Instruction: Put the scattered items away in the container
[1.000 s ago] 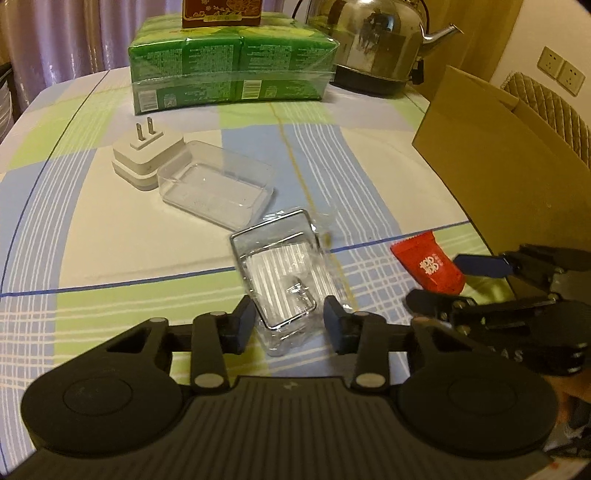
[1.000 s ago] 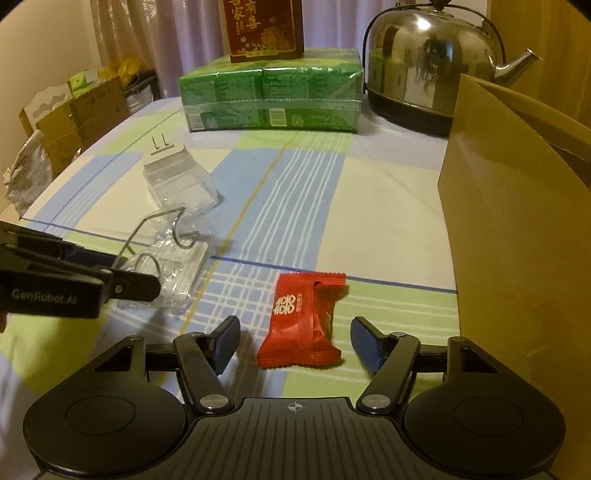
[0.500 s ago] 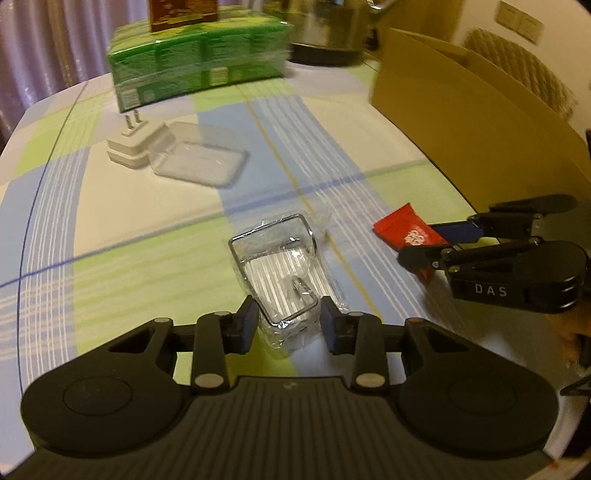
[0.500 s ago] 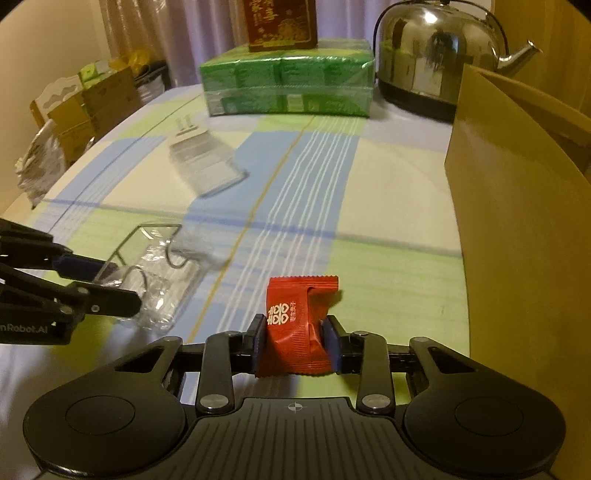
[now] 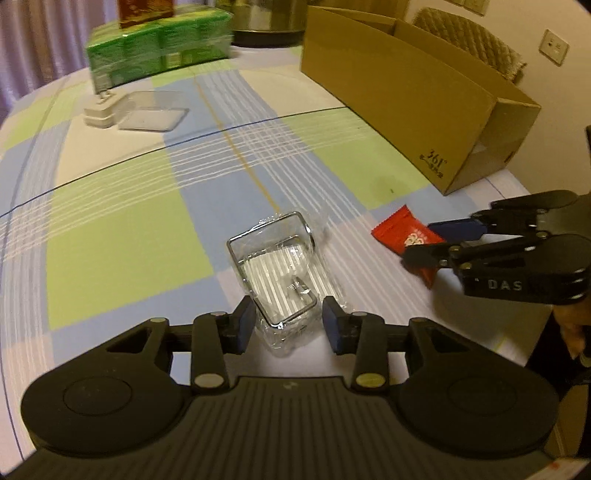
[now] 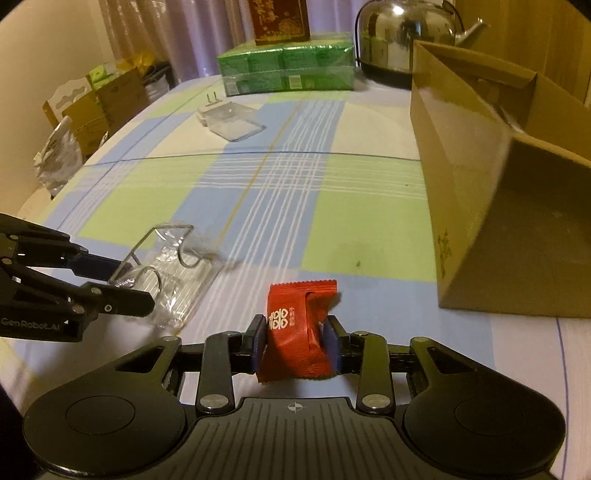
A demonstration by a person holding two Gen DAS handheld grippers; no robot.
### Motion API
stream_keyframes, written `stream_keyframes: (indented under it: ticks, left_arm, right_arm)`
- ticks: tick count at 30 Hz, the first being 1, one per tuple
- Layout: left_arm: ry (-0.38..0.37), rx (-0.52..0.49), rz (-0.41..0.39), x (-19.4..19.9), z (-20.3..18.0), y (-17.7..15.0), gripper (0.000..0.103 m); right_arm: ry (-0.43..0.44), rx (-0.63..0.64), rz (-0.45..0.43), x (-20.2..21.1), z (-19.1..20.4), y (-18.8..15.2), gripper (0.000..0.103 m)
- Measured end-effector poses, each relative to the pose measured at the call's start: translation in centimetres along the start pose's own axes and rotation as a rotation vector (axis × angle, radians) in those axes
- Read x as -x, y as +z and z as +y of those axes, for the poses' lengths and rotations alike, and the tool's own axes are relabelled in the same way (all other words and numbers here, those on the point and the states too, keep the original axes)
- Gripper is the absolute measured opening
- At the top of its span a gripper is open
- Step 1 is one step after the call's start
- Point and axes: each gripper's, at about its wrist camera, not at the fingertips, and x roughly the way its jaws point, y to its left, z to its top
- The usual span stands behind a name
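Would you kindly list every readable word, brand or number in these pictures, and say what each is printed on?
"DAS": side of the right tool.
"GenRobot.AI": side of the left tool.
"361°": brown cardboard box; print beneath too small.
Red candy wrapper: white symbols, unreadable.
Green wrapped packs, red box: too blurred.

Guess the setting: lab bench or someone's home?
Most likely a home dining table: a checked tablecloth, a steel kettle beside wrapped green packs, curtains behind, and a padded chair past the cardboard box.
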Motion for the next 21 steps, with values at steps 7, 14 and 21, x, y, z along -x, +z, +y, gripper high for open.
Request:
stream_keyframes:
  ticks: [7,14,21]
  left_arm:
    - [0.092,0.108,-0.083,1.1,-0.6,-1.4,0.046]
    - [0.1,0.157,-0.103,0.5,-0.4,-0.9,0.046]
    - [0.109,0.162,-0.075,-1.0,-0.4,-0.6,0.037]
  right_arm:
    - [-0.018,0.062,-0.041,0.8,1.2,-1.1,0.054]
    - [-0.024,0.041,-0.046,0.6,0.1,-1.3,0.056]
    - [-0.029,0.02,-0.056,0.3,-0.5,-1.2,0.058]
